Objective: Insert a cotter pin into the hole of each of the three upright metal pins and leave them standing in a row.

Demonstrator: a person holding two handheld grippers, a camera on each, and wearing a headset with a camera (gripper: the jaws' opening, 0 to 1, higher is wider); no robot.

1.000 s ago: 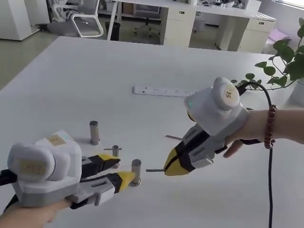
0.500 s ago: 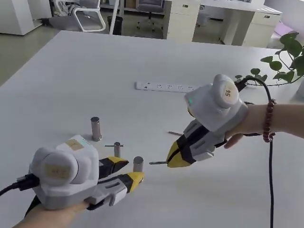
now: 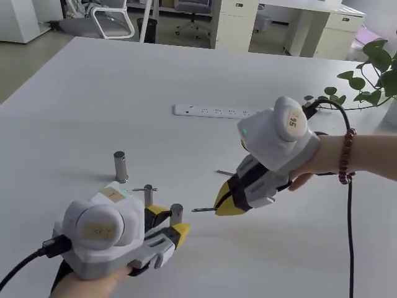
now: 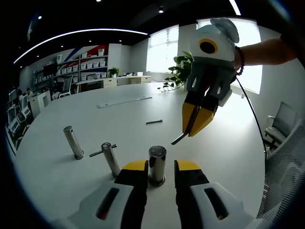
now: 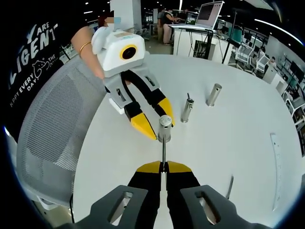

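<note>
Reaching in from the tabletop's right edge, the right gripper (image 3: 218, 208) slopes down and leftward, its claw clenched on a cotter pin (image 3: 201, 210). The pin's tip stops just short of the nearest metal pin (image 3: 177, 213). The left gripper (image 3: 167, 233) sits low by the near edge, its jaws released and straddling that upright pin, with a gap on one side. Behind stand the middle pin (image 3: 148, 194), crossed by its own cotter pin, and the far pin (image 3: 120, 166). A spare cotter pin (image 3: 224, 172) lies mid-table on the white tabletop (image 3: 124, 93). A power strip (image 3: 214, 112) lies farther back, and a plant (image 3: 372, 81) stands at the right edge. Office desks and chairs lie beyond.
</note>
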